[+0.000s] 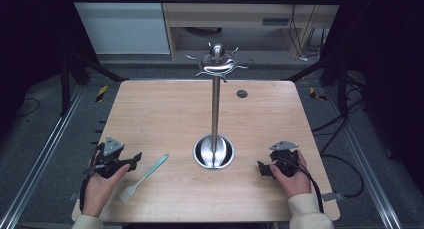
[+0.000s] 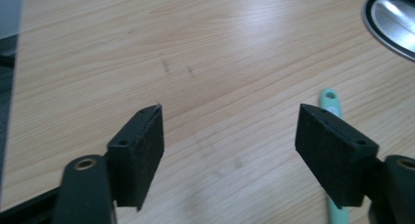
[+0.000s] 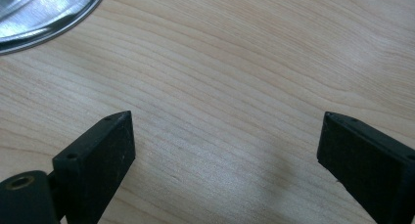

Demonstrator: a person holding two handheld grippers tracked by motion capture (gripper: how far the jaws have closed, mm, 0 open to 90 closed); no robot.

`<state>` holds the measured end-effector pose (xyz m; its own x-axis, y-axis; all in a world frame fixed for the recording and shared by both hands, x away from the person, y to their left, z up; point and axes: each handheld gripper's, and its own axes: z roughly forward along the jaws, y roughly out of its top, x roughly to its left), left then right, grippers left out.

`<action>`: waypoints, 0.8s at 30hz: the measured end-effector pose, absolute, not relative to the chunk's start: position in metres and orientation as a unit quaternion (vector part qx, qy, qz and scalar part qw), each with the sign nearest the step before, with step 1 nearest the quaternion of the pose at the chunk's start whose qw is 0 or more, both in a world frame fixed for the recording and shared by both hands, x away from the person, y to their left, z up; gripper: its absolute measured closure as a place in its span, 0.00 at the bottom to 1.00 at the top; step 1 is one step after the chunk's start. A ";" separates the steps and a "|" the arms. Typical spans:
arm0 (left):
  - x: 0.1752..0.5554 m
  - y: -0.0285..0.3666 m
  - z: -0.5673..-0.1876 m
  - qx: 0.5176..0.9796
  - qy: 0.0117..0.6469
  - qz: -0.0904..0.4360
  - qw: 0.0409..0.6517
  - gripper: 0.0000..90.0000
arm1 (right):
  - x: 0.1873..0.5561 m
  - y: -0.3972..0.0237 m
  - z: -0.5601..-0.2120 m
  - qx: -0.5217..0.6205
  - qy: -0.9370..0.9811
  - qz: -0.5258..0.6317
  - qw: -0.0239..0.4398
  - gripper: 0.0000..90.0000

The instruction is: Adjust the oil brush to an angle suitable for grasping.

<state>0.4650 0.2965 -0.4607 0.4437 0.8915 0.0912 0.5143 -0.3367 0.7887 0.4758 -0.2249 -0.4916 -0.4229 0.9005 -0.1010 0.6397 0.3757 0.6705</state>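
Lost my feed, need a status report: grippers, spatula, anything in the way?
Left gripper and right gripper open, empty. Teal spatula flat on table, beside left gripper. Nothing between them.

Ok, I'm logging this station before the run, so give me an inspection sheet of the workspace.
Surface: wooden table, bare apart from the items below.
Job's things: teal spatula lying flat beside the left gripper; steel hook stand upright mid-table, hooks empty.
Clutter: small dark disc near the far edge.
Grippers: left and right gripper both open, empty, resting near the front edge.
Cables: one trails from each gripper.
Surroundings: metal frame, cabinets behind.
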 end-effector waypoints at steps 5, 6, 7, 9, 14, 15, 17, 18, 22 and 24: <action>0.477 0.273 -0.458 0.802 0.423 0.248 0.341 0.47 | 0.476 -0.225 -0.492 0.484 0.796 0.278 0.234 0.09; 0.480 0.269 -0.458 0.809 0.417 0.242 0.337 0.53 | 0.476 -0.226 -0.492 0.483 0.796 0.279 0.234 0.09; 0.482 0.265 -0.458 0.816 0.412 0.237 0.329 0.57 | 0.476 -0.226 -0.493 0.484 0.796 0.277 0.234 0.09; 0.486 0.259 -0.461 0.820 0.410 0.223 0.331 0.67 | 0.476 -0.226 -0.493 0.483 0.797 0.276 0.234 0.09; 0.483 0.252 -0.469 0.829 0.405 0.204 0.327 0.89 | 0.477 -0.226 -0.493 0.485 0.797 0.274 0.235 0.09; 0.482 0.252 -0.470 0.831 0.404 0.197 0.327 0.93 | 0.477 -0.226 -0.493 0.485 0.797 0.275 0.234 0.09; 0.481 0.252 -0.473 0.837 0.402 0.192 0.319 0.97 | 0.477 -0.226 -0.493 0.485 0.797 0.274 0.234 0.09; 0.481 0.252 -0.474 0.837 0.403 0.189 0.318 0.99 | 0.476 -0.226 -0.493 0.484 0.797 0.274 0.235 0.09; 0.481 0.250 -0.477 0.836 0.407 0.183 0.318 1.00 | 0.476 -0.226 -0.493 0.483 0.797 0.276 0.235 0.09; 0.481 0.248 -0.478 0.838 0.405 0.180 0.318 1.00 | 0.476 -0.226 -0.493 0.483 0.798 0.275 0.233 0.09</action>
<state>0.4812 0.2479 -0.4780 0.6075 0.7930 0.0454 0.5636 -0.4706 0.6788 0.4763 -0.2257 -0.4928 -0.4243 0.8994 -0.1056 0.6433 0.3815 0.6638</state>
